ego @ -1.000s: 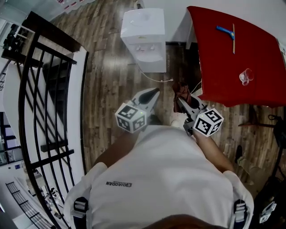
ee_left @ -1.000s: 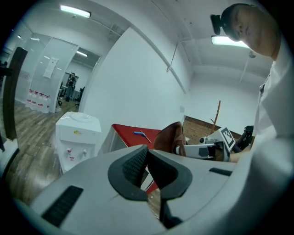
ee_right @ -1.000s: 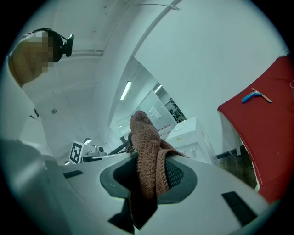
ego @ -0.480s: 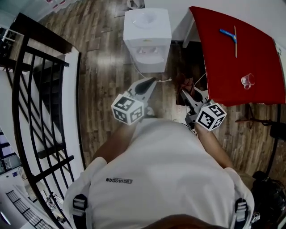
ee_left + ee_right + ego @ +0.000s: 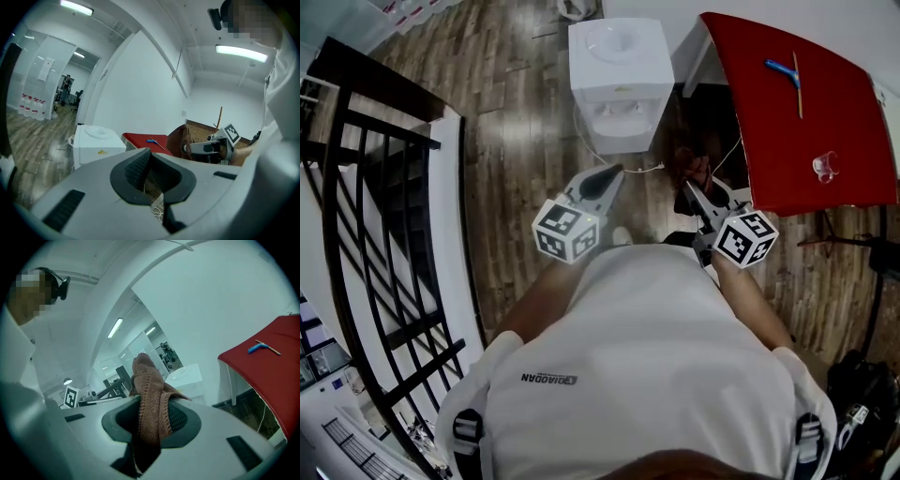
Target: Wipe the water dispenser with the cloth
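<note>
Brown knit cloth (image 5: pixel 150 394) pinched in right gripper (image 5: pixel 689 187), jaws clamped on it. Left gripper (image 5: pixel 614 173) closed, empty. Probably approach step: water dispenser (image 5: pixel 619 56) ahead, well apart. Next: close in, press cloth onto casing.

Only a shirt logo (image 5: pixel 548 379) (too blurred to read).

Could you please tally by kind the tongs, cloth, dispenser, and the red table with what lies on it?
tongs: 2, left tongs, right tongs
brown cloth: 1
water dispenser: 1
red table: 1
blue tool: 1
stick: 1
clear cup: 1
total: 8
</note>
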### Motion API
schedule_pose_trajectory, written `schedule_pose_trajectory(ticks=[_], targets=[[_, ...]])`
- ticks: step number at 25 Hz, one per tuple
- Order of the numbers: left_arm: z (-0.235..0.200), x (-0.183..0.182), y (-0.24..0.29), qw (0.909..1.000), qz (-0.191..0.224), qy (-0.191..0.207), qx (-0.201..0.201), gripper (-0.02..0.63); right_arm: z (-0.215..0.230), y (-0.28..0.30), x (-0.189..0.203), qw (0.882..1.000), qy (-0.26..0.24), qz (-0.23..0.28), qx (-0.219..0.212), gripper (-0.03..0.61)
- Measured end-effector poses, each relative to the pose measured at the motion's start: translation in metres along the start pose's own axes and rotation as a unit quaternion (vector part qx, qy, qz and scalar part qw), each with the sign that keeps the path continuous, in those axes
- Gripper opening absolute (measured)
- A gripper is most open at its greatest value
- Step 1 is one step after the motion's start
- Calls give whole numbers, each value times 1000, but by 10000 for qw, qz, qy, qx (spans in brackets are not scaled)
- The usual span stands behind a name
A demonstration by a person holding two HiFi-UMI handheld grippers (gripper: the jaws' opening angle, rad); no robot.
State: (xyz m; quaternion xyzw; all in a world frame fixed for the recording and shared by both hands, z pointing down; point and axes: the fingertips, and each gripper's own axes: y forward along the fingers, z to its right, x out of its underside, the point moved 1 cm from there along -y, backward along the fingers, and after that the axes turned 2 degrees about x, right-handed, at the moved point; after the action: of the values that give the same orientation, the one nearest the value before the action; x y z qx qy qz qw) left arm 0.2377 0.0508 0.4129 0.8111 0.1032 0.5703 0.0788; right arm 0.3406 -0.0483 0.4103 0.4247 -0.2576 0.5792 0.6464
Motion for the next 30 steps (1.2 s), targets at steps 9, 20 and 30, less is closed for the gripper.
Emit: schedule_pose_trajectory(ticks=[9,20,30], targets=[[-19,-5,-5,10000,16,25,-58,-3,-6,30,-10,9998,63,-65,-166,86],[-57,-25,29,9983,-198,273,-477,-3,36,90,-48,9988,203,-96,-445,86],[-91,-75,131,9972,-227,520,-494,-3,130,138,-116,9983,410,153,-385,86]])
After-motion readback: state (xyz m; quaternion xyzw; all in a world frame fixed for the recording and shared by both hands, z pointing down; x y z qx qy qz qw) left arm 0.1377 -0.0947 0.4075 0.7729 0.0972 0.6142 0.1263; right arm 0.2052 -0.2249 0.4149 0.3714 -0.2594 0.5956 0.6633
